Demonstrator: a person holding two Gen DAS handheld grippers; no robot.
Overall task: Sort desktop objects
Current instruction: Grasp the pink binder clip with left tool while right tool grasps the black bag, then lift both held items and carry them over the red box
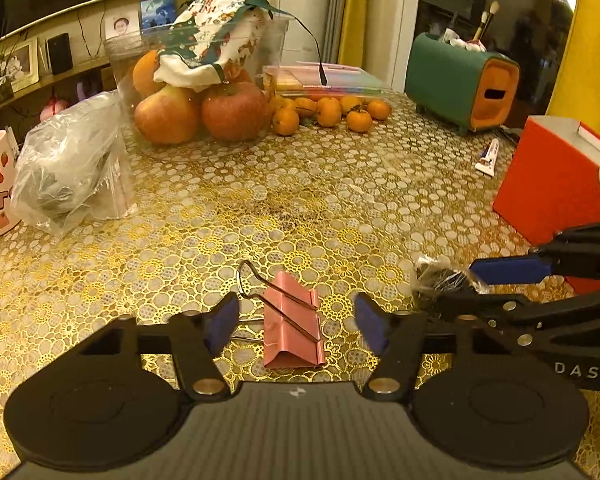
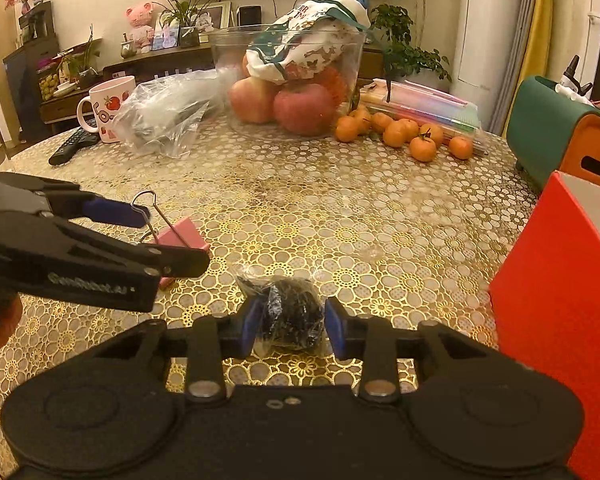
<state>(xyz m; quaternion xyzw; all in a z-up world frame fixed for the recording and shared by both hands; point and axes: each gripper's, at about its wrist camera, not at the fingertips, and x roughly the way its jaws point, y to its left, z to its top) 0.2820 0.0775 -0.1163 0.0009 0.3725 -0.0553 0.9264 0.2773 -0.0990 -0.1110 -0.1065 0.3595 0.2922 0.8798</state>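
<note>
A pink binder clip (image 1: 294,334) lies on the gold floral tablecloth, its wire handles pointing away to the left. My left gripper (image 1: 296,324) straddles it, open, with a gap between each blue pad and the clip. In the right wrist view the same clip (image 2: 188,232) shows beside the left gripper (image 2: 168,236). Just to its right, a small clear bag of black bits (image 2: 294,316) rests on the table with my right gripper (image 2: 293,326) shut on it, both pads pressing its sides. In the left wrist view the bag (image 1: 432,276) and the right gripper (image 1: 454,284) show too.
A red box (image 2: 556,280) stands close on the right, and a green and orange container (image 1: 460,80) is behind it. At the back are a glass bowl (image 1: 268,40) of apples, several tangerines (image 1: 328,114), a crumpled plastic bag (image 1: 72,168), a strawberry mug (image 2: 108,106), a remote (image 2: 70,146) and a small tube (image 1: 487,158).
</note>
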